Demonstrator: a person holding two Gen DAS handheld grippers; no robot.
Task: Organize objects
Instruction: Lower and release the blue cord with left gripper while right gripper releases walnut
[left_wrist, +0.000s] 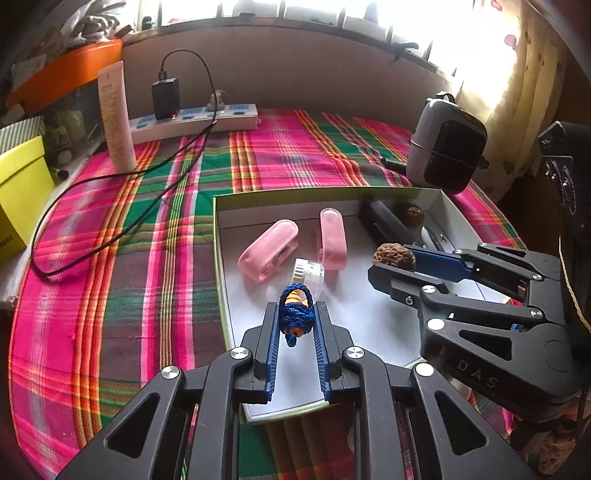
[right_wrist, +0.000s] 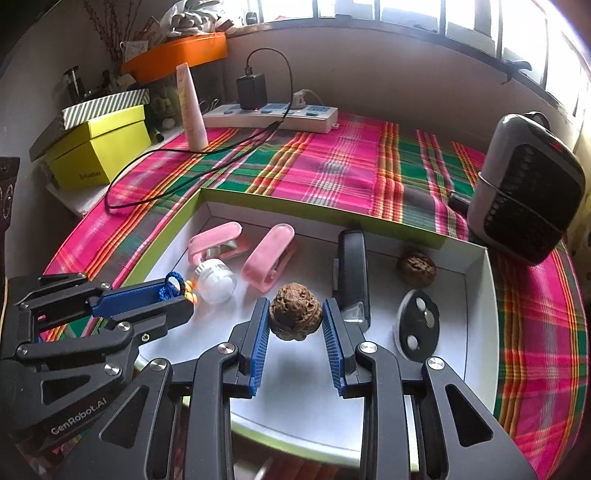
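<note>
A shallow green-sided box (left_wrist: 221, 236) (right_wrist: 177, 225) with a white floor lies on the plaid cloth. My left gripper (left_wrist: 295, 314) is shut on a blue braided cord with orange bits (left_wrist: 296, 314) (right_wrist: 173, 286), held over the box's near left part. My right gripper (right_wrist: 295, 314) (left_wrist: 391, 264) is shut on a brown walnut (right_wrist: 295, 312) (left_wrist: 393, 254) above the box floor. Inside the box lie two pink clips (left_wrist: 267, 249) (right_wrist: 269, 254), a small clear jar with a white cap (left_wrist: 308, 271) (right_wrist: 216, 280), a black case (right_wrist: 352, 269), a second walnut (right_wrist: 416, 271) (left_wrist: 410, 215) and a black oval fob (right_wrist: 417, 325).
A grey and black heater (left_wrist: 447, 142) (right_wrist: 528, 188) stands at the right behind the box. A white power strip (left_wrist: 192, 123) with a black charger and trailing cable, a white tube (left_wrist: 115, 118) and a yellow box (right_wrist: 98, 147) sit at the back left.
</note>
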